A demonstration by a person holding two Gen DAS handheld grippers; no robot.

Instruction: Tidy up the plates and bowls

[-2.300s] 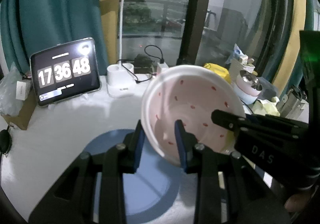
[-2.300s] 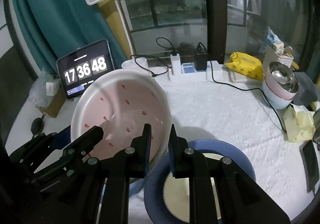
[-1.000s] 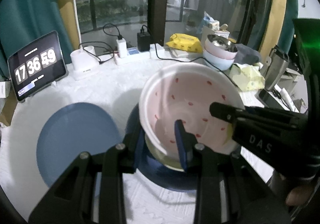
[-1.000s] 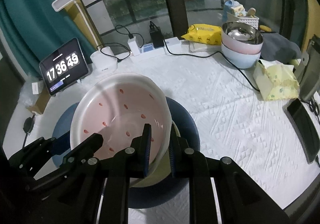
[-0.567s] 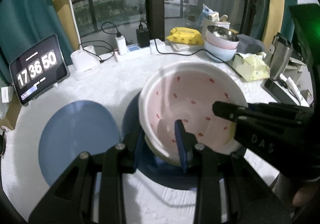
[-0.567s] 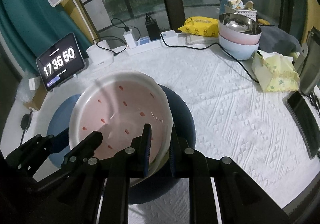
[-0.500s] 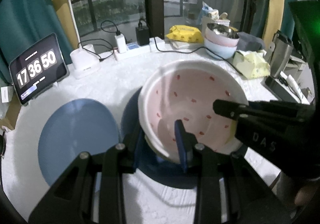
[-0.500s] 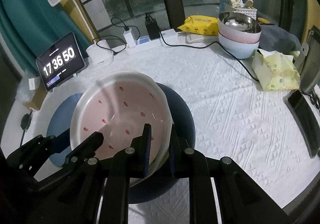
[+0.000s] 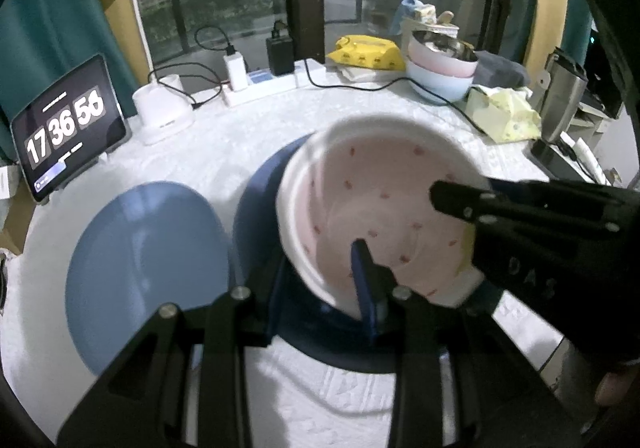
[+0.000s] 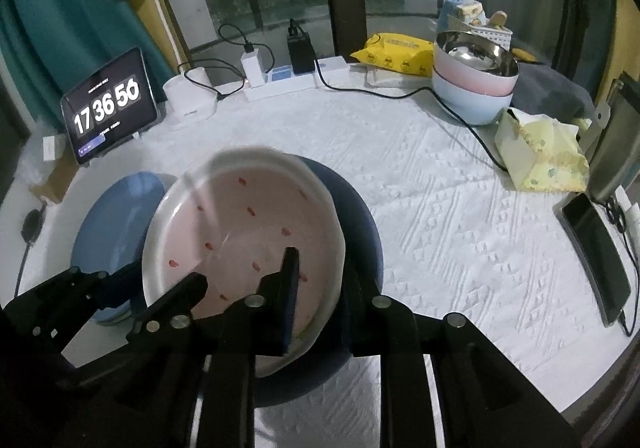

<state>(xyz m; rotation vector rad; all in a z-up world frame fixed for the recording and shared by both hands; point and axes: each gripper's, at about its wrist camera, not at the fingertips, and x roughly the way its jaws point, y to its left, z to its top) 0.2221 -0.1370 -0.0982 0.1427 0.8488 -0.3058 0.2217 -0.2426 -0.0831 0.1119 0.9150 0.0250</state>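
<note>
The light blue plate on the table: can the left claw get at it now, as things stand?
Probably not yet. The left claw straddles the rim of the pink speckled bowl, so it is occupied. The light blue plate itself lies uncovered beside it.

**Colours on my table**

I see a round pink bowl with a white rim (image 10: 244,232), dotted with small red marks. Under it is a dark navy round plate (image 10: 360,224), and left of that a lighter blue flat plate (image 9: 144,260). My tablecloth is a white embossed cloth (image 10: 440,187). Far right is a stack: pale blue plastic bowl (image 10: 472,103), pink plastic bowl (image 10: 468,77), shiny steel bowl (image 10: 474,51). Beside them is a yellow printed packet (image 10: 396,53).
</note>
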